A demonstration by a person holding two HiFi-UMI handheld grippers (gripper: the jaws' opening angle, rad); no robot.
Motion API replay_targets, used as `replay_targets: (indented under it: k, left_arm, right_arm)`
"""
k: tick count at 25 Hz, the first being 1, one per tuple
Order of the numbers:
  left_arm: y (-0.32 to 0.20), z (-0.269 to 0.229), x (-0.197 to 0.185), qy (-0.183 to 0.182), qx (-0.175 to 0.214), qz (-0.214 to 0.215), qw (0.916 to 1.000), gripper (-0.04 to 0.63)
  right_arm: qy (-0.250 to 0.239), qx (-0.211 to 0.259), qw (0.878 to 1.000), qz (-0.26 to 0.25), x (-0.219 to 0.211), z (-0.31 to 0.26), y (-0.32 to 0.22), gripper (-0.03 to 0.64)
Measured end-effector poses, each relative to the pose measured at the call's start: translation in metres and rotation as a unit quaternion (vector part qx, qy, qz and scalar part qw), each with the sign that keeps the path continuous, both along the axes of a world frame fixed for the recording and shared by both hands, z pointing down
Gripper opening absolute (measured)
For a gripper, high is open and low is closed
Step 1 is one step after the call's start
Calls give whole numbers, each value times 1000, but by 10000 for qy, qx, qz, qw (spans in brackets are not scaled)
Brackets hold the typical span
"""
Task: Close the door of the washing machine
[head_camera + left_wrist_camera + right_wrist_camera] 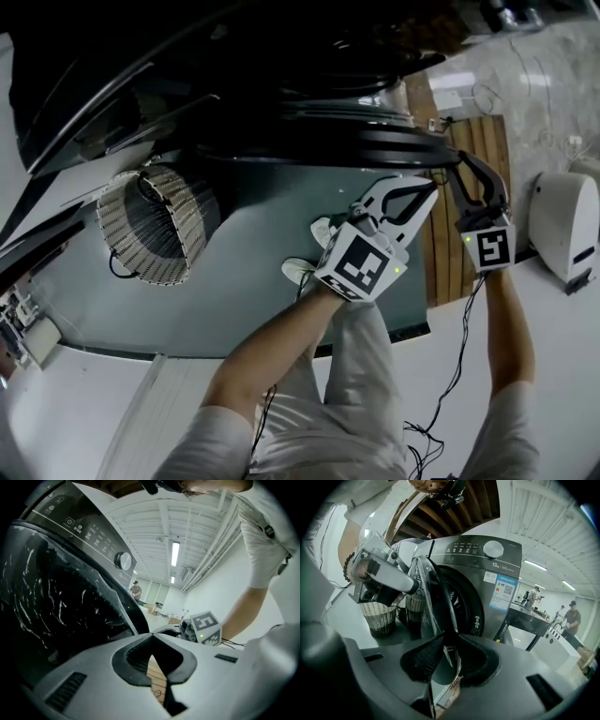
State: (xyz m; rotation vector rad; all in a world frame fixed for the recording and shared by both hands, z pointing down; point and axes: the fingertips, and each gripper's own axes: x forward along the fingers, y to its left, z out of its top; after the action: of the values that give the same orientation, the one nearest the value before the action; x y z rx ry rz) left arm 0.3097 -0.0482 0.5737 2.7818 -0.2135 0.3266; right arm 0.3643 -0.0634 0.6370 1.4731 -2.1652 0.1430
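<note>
The dark grey washing machine [487, 573] has its round door [436, 592] swung out. In the head view the door's dark rim [328, 141] runs right toward both grippers. My right gripper [459, 164] sits at the rim's free end. Its jaws [445, 656] stand apart with the door's edge between the pads, and a gap shows on each side. My white left gripper [429, 187] is shut, empty, its tips [152, 639] beside the door's glass [61, 606]. The right gripper's marker cube [206, 627] shows just beyond them.
A wicker basket [155, 225] stands on the grey-green mat [234, 309] left of the door. A wooden slatted panel [464, 244] and a white appliance [567, 225] lie at right. My own shoes [300, 270] are under the door. A dark table [529, 620] and people stand farther off.
</note>
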Motion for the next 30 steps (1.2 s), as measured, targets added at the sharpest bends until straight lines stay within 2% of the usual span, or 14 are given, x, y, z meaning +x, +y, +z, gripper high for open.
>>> replay_targets:
  k: [8,14,20,30]
  left_arm:
    - [-32,-2,14,74,111,-175,9998,3]
    - [-36,-5,28,187,163,-139,9996,3]
    - [-41,1,23,199,132,-168,9996,3]
    - [-56,3,15,283,150,-272,9991,3]
  right_arm:
    - [96,80,9999,-27,13,0,-31,98]
    - [114,213,9997,-14,20,-2,-53,100]
    - [99,337,9993,145,29,-4,-74,100]
    - [245,393,9989,118,37,-2,-107,100]
